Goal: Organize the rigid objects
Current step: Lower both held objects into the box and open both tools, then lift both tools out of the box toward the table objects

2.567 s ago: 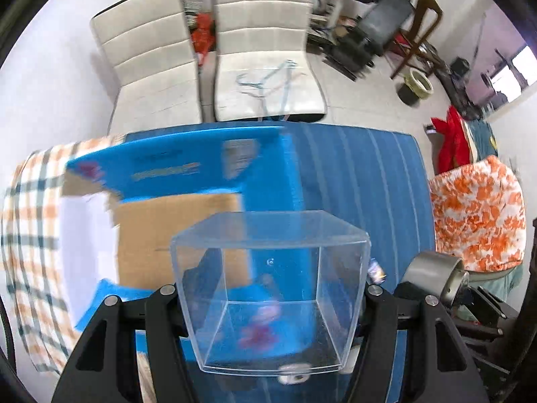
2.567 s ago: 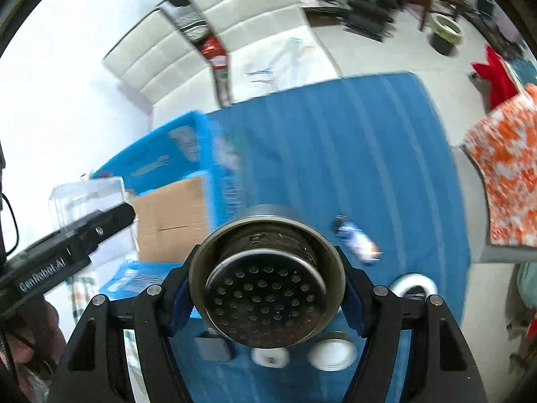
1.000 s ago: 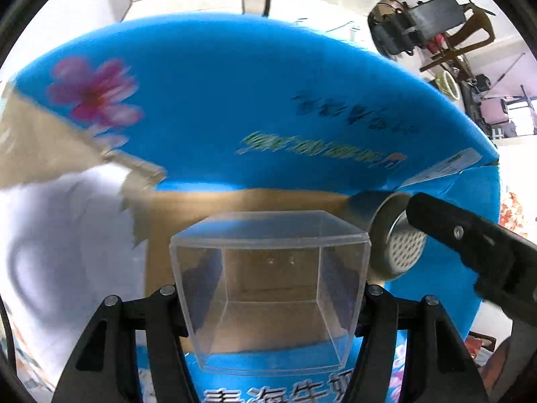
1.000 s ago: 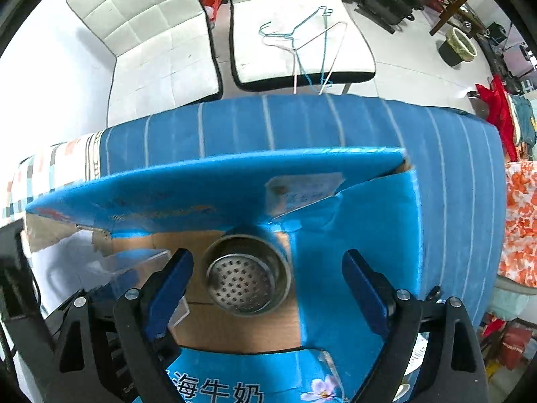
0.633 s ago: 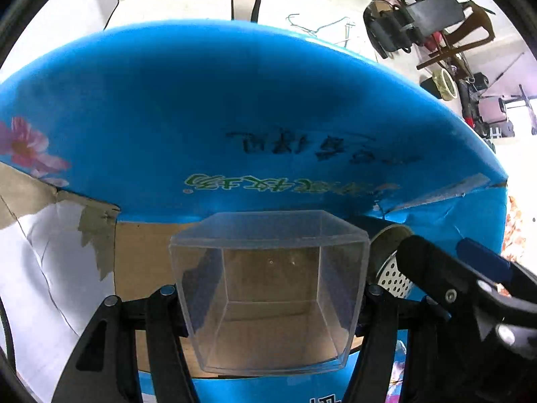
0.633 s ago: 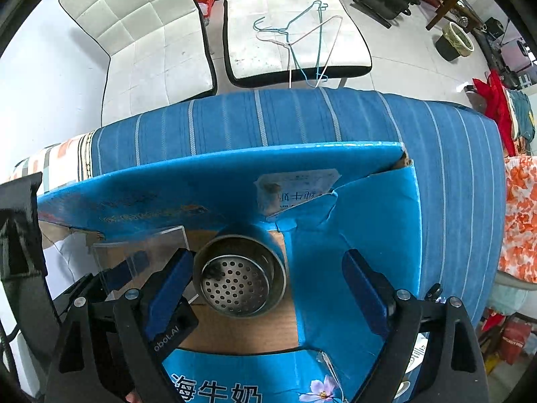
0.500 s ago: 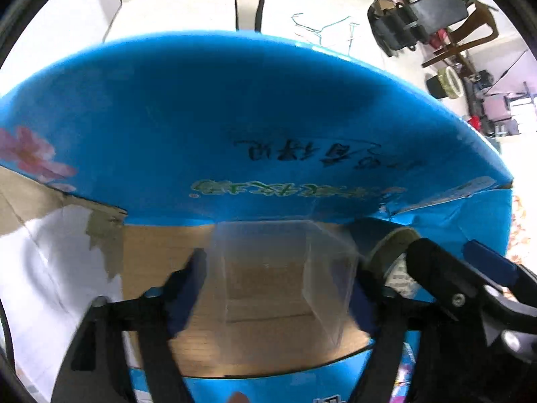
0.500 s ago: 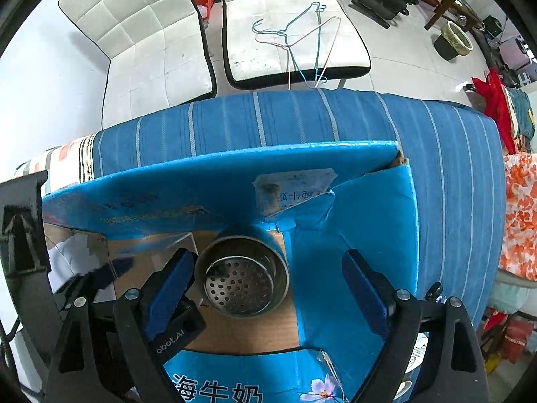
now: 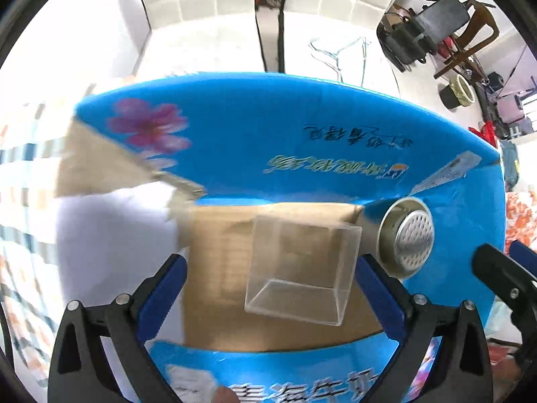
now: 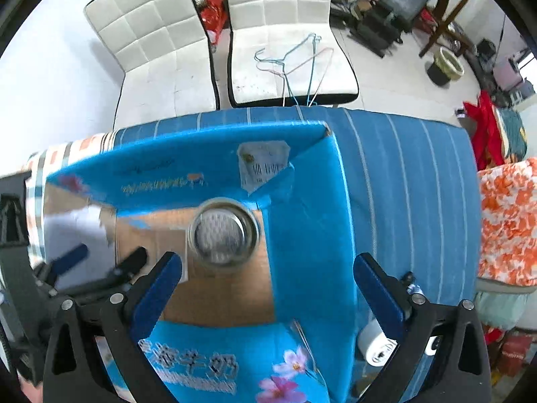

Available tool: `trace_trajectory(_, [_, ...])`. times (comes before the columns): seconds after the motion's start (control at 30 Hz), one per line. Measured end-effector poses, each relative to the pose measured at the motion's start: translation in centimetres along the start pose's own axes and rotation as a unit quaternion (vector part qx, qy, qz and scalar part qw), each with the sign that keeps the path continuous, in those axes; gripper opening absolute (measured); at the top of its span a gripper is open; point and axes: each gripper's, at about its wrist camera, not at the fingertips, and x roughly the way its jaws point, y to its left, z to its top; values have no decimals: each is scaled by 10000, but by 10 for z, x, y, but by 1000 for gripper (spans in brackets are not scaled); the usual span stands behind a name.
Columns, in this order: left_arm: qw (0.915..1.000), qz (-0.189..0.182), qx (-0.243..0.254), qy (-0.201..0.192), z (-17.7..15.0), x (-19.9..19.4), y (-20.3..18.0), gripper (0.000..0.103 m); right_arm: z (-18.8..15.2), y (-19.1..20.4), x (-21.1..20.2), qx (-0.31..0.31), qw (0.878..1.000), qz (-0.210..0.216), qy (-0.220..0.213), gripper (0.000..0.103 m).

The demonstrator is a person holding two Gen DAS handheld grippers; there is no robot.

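Both grippers hang over the blue cardboard box [image 9: 335, 141], pointing down into it. The left gripper [image 9: 268, 285] has just been opening; its jaws stand wide, and the clear plastic box [image 9: 298, 268] sits free on the box floor between them. The right gripper [image 10: 268, 282] is likewise spread and empty. The metal strainer cup [image 10: 223, 233] rests, probably upright, just beside the clear box, so the two rigid items sit grouped together.

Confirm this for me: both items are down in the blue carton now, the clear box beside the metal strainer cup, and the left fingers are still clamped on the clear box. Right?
Not quite. The left gripper has just opened; its fingers stand clear of the clear box, as the left wrist view shows. The rest holds: the box sits beside the metal strainer cup in the blue carton.
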Motion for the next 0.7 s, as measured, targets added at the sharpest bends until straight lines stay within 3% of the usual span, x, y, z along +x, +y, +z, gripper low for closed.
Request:
trace_trajectory(0.23, [9980,417,89,-464,-33,-39,13,103,-51,5,-31,-205,9993,258,-183,103])
trace_trajectory(0.7, [9876,568,231,-1443,-81,-133,-7,103,-133,8,-129,-292,9924,809,-878,103])
